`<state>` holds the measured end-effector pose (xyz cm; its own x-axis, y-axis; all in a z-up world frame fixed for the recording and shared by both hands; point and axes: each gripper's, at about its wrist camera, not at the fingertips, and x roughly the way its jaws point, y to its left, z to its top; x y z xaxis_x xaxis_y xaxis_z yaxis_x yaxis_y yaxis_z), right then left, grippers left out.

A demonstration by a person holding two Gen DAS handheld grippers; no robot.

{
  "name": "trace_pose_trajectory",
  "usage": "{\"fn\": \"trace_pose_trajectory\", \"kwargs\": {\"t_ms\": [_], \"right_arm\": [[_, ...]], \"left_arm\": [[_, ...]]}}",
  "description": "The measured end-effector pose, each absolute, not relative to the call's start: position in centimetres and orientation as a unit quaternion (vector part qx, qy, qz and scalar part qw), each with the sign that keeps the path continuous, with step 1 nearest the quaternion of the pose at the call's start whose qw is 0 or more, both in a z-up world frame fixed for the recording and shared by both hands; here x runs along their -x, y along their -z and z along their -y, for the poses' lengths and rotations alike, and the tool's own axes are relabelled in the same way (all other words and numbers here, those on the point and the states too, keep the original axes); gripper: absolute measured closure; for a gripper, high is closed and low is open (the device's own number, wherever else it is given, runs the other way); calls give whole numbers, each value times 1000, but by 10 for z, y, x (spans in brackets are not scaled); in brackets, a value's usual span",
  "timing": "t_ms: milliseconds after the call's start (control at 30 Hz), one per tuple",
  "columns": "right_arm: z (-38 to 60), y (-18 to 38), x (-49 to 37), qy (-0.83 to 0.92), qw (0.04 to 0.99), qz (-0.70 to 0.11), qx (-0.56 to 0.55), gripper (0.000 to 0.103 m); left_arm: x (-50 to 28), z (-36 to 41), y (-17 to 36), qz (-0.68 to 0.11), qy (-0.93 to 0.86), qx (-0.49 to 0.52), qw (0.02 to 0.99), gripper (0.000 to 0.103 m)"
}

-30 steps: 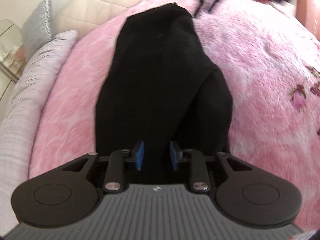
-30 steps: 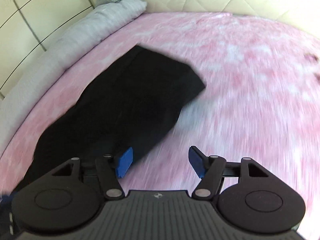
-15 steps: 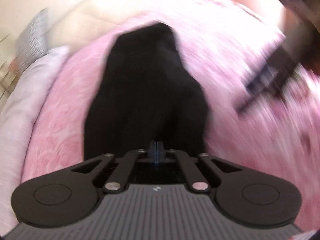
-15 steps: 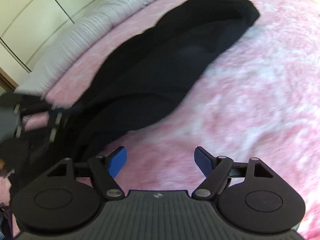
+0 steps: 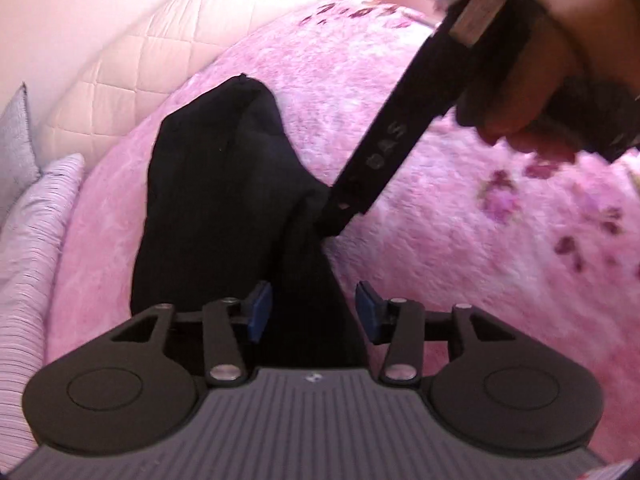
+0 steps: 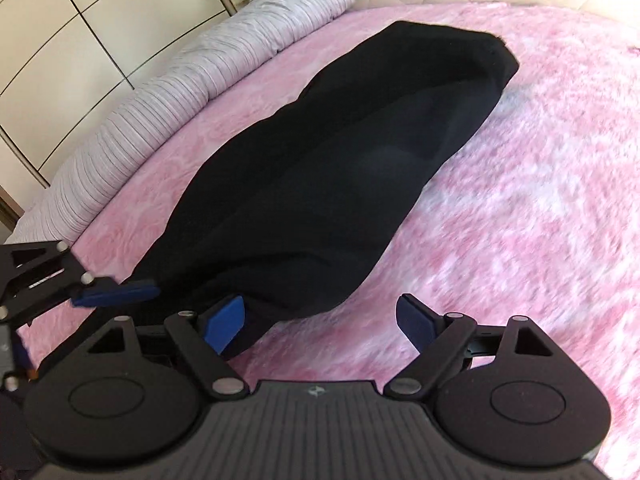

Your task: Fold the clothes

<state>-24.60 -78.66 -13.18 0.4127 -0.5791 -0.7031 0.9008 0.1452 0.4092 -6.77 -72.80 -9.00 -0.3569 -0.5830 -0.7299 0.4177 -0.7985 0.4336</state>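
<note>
A black garment (image 5: 216, 200), folded into a long narrow shape, lies on the pink fluffy bedspread (image 5: 460, 240). My left gripper (image 5: 314, 312) is open, its blue pads either side of the garment's near end. The other gripper (image 5: 348, 208) comes in from the upper right, held by a hand, its tip at the garment's right edge. In the right wrist view the garment (image 6: 340, 168) stretches away to the upper right. My right gripper (image 6: 320, 318) is open at the garment's near right edge, its left pad over the cloth. The left gripper's fingers (image 6: 116, 292) show at the left edge.
A striped lilac pillow roll (image 6: 168, 108) runs along the bed's left side. A quilted cream headboard (image 5: 140, 64) stands behind. Cream wardrobe doors (image 6: 60, 32) are beyond the pillow. Dark flower prints (image 5: 560, 220) mark the bedspread on the right.
My left gripper shut half a second ago and is open again now. My right gripper swung down from the garment's far end to its near end beside the left gripper.
</note>
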Motion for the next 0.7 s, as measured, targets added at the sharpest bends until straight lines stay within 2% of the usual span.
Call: {"fn": "trace_pose_trajectory", "kwargs": {"t_ms": [33,67,100,267,333,700], "right_arm": [[786,131,249,509,729,-195,-414,17],[785,133,254,511,725,-195,-419,17],[782,134,259,514,719,-194,-425,17],[771,134,253,498,727,-185,-434,15],[771,134,243,486,735,-181,-437,15],[792,145,174,455,754,-195,-432,15]], "left_arm": [[70,734,91,79,818,-477,313,68],[71,744,89,55,817,-475,320,86],[68,755,85,23,819,-472,327,98],[32,808,62,-137,823,-415,364,100],[20,819,57,-174,823,-403,361,101],[1,846,45,-195,833,-410,315,102]]}}
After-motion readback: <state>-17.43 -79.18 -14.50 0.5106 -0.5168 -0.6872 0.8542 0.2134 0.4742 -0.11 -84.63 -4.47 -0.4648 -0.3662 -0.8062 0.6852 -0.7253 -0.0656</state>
